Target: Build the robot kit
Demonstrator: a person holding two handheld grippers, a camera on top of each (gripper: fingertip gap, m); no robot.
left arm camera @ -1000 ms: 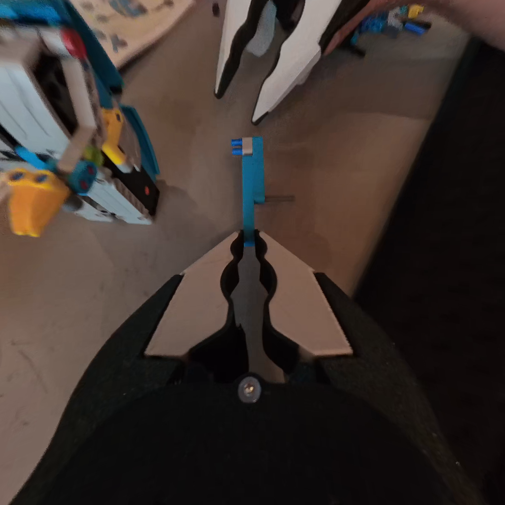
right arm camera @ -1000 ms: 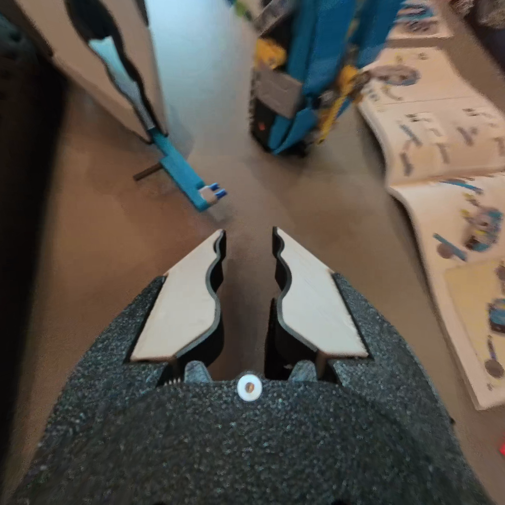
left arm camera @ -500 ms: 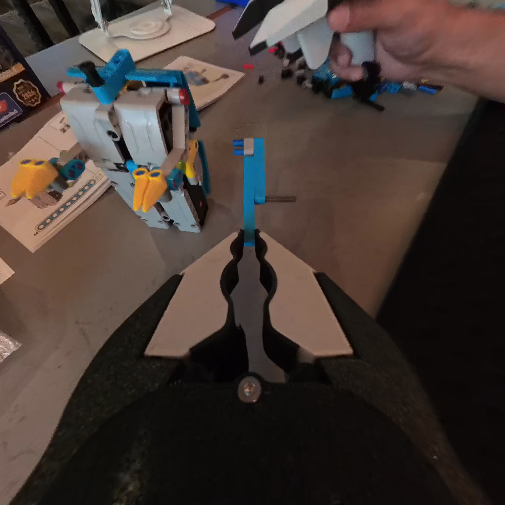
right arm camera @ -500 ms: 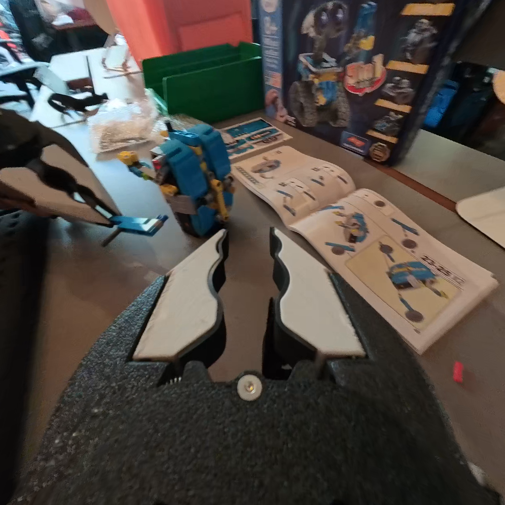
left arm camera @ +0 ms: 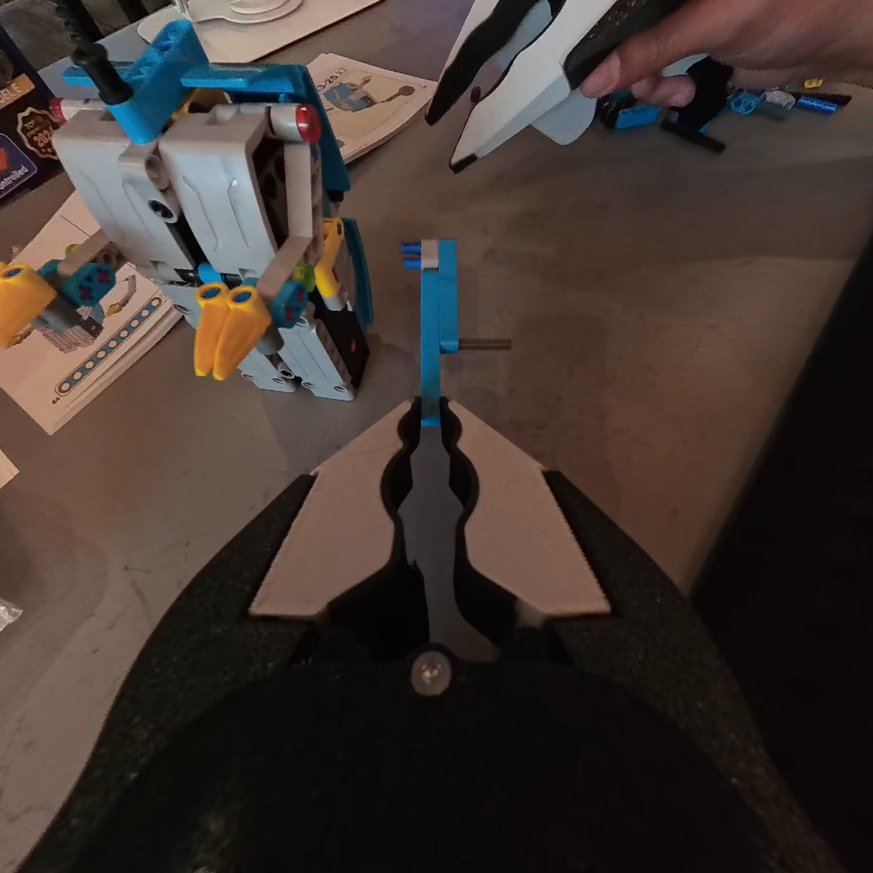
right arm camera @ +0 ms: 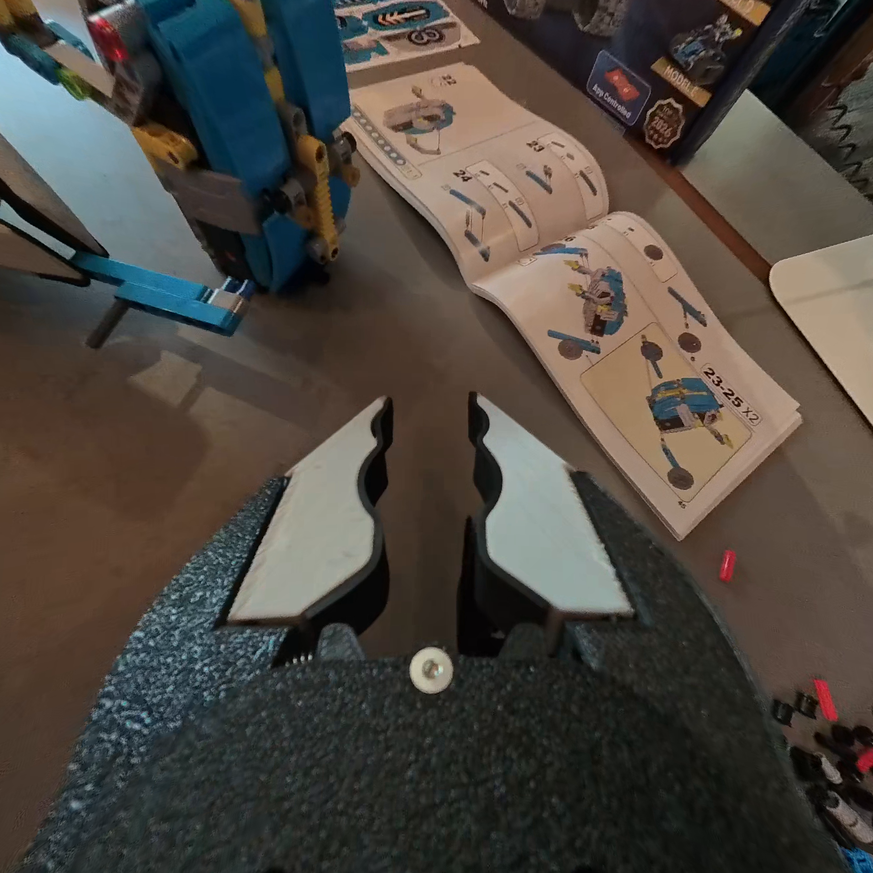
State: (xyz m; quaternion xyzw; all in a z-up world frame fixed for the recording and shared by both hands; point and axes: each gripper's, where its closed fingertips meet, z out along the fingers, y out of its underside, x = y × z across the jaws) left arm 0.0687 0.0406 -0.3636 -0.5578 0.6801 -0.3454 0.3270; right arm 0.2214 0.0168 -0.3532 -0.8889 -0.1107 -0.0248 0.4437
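My left gripper [left arm camera: 430,401] is shut on the near end of a long blue beam piece [left arm camera: 438,312] with a grey axle sticking out to the right and blue pins at its far tip. It holds the piece above the grey table, just right of a grey, blue and yellow brick-built robot model [left arm camera: 226,226]. My right gripper [right arm camera: 430,406] is open and empty above the table. It also shows in the left wrist view [left arm camera: 491,104], held by a hand at the top right. In the right wrist view the beam [right arm camera: 175,295] juts in from the left, beside the model [right arm camera: 255,141].
An open instruction booklet [right arm camera: 590,293] lies on the table to the right of the model. A dark printed box [right arm camera: 661,61] stands behind it. Loose small parts [right arm camera: 841,765] lie at the lower right, with a red piece [right arm camera: 727,564] apart. The table's right edge [left arm camera: 765,411] drops into dark. There is about 15 cm between the tips of the two grippers.
My right gripper swung up and back down, and now points at the table between the beam and the booklet. My left gripper kept its grip on the beam and came closer to the model.
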